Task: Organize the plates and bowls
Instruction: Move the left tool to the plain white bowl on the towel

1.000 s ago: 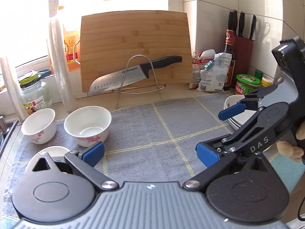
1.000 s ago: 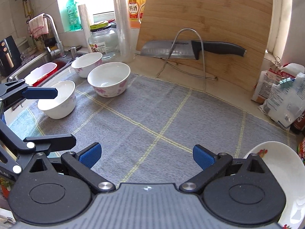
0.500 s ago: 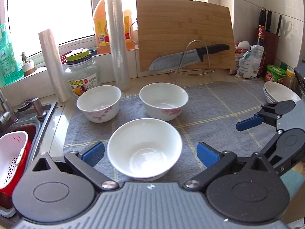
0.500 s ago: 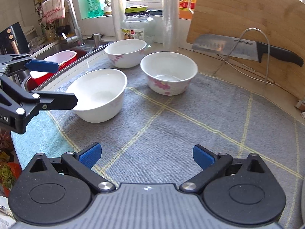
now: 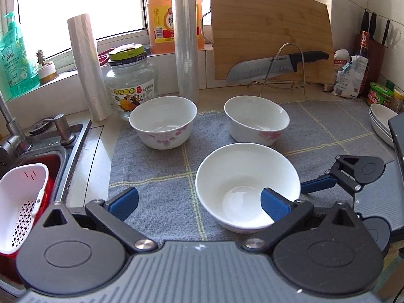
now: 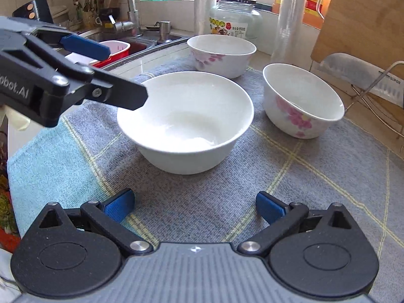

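Note:
Three white bowls stand on a grey mat [image 5: 156, 171]. The nearest bowl [image 5: 247, 186] [image 6: 186, 118] is plain white inside. Behind it are a pink-flowered bowl [image 5: 162, 123] [image 6: 222, 55] on the left and another [image 5: 256, 121] [image 6: 303, 103] on the right. My left gripper [image 5: 199, 203] [image 6: 111, 70] is open. One of its fingers reaches over the nearest bowl's rim and the other stays outside, toward the sink. My right gripper [image 6: 194, 207] is open and empty, a short way in front of that bowl. Stacked white plates [image 5: 381, 123] sit at the far right.
A sink with a white and red basket [image 5: 22, 202] lies left of the mat. A glass jar [image 5: 131, 85], two film rolls [image 5: 186, 38] and an oil jug line the back. A cutting board [image 5: 272, 38] and a knife [image 5: 277, 64] on a wire rack stand behind the bowls.
The left wrist view swung from the cutting board to the bowls. Both grippers have closed in on the nearest bowl, and a left finger now reaches over its rim. Both stay open.

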The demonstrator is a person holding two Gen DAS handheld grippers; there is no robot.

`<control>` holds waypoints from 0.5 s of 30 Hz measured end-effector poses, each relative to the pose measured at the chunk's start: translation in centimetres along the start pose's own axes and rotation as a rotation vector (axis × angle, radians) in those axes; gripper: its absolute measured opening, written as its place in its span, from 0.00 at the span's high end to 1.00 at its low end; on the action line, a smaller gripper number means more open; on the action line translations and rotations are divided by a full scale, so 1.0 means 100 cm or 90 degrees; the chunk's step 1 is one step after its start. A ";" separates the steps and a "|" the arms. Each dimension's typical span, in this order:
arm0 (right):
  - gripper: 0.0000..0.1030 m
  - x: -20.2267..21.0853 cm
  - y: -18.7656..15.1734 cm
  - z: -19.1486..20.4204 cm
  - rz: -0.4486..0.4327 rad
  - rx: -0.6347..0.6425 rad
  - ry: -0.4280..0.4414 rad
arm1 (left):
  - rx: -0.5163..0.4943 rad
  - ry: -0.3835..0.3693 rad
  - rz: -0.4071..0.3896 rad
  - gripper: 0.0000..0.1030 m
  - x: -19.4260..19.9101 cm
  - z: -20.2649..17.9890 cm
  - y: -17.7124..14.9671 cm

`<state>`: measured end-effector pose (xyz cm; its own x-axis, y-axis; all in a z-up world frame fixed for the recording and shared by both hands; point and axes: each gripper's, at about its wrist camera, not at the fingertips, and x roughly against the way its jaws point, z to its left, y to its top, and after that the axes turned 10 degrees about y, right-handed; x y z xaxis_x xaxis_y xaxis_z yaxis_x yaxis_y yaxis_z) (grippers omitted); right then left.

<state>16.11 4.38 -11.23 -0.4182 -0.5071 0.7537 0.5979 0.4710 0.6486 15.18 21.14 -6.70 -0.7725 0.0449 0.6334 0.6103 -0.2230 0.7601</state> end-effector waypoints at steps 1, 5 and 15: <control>0.00 0.000 0.000 0.000 0.000 0.003 0.001 | -0.004 -0.003 0.001 0.01 -0.002 0.000 0.001; 0.00 0.005 -0.003 -0.002 -0.015 0.004 0.006 | -0.019 -0.030 0.010 0.01 -0.013 0.000 0.008; 0.00 0.009 -0.013 0.002 -0.047 0.007 -0.002 | -0.059 -0.100 0.036 0.01 -0.036 -0.005 0.023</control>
<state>14.85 3.45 -11.39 -0.4623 -0.5387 0.7043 0.5577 0.4408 0.7033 19.23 20.02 -7.30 -0.6965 0.1793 0.6948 0.6276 -0.3171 0.7110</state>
